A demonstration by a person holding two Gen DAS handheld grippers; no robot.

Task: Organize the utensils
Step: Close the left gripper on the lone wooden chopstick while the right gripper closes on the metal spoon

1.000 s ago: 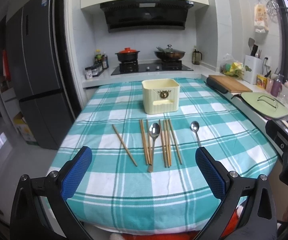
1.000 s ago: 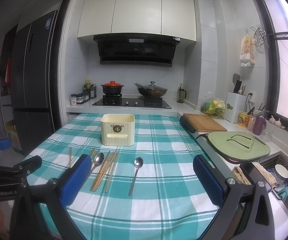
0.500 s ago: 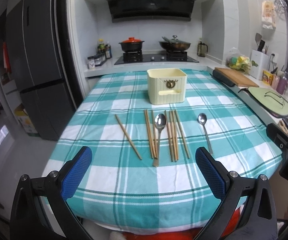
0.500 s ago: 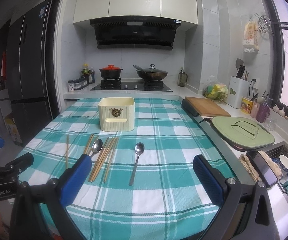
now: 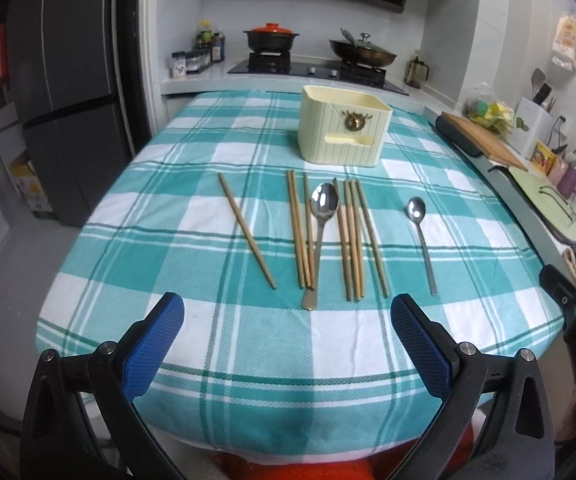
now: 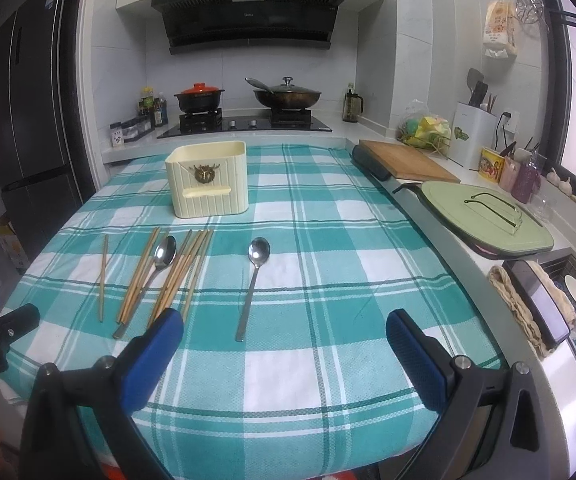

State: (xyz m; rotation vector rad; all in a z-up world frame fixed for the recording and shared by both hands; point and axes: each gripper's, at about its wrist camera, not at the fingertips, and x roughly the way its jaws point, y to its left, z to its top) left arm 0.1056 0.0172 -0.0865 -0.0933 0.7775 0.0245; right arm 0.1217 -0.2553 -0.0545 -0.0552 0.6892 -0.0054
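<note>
**Mia:** What is lying on the table (image 5: pixel 215 344)?

**Ben:** A green and white checked cloth (image 5: pixel 368 336) is covering it. Brown chopsticks and two shiny spoons are lying on the cloth in a row.

**Mia:** Where is the big spoon (image 5: pixel 320 224)?

**Ben:** It is lying in the middle, with a pair of chopsticks (image 5: pixel 300 232) touching its left side and a bunch of chopsticks (image 5: pixel 354 240) just beside its right side. Its bowl is pointing at the box.

**Mia:** And the small spoon (image 5: pixel 422 236)?

**Ben:** It is lying by itself, to the right of the bunch. One single chopstick (image 5: pixel 245 230) is lying apart on the left, a bit slanted.

**Mia:** What box?

**Ben:** A cream box (image 5: pixel 344 132) is standing upright behind the row, near the stove end of the table. Its top is open.

**Mia:** What are the hands doing?

**Ben:** The left gripper (image 5: pixel 288 336) is hanging over the near edge of the table. Its blue fingers (image 5: pixel 153 344) are spread wide apart and are holding nothing. The right gripper (image 6: pixel 283 356) is hanging over the near edge too, closer to the small spoon. Its fingers (image 6: pixel 414 354) are spread wide as well, with nothing between them.

**Mia:** Anything else?

**Ben:** A wooden board (image 6: pixel 406 162) and a green lid (image 6: pixel 484 220) are sitting on the right.
</note>
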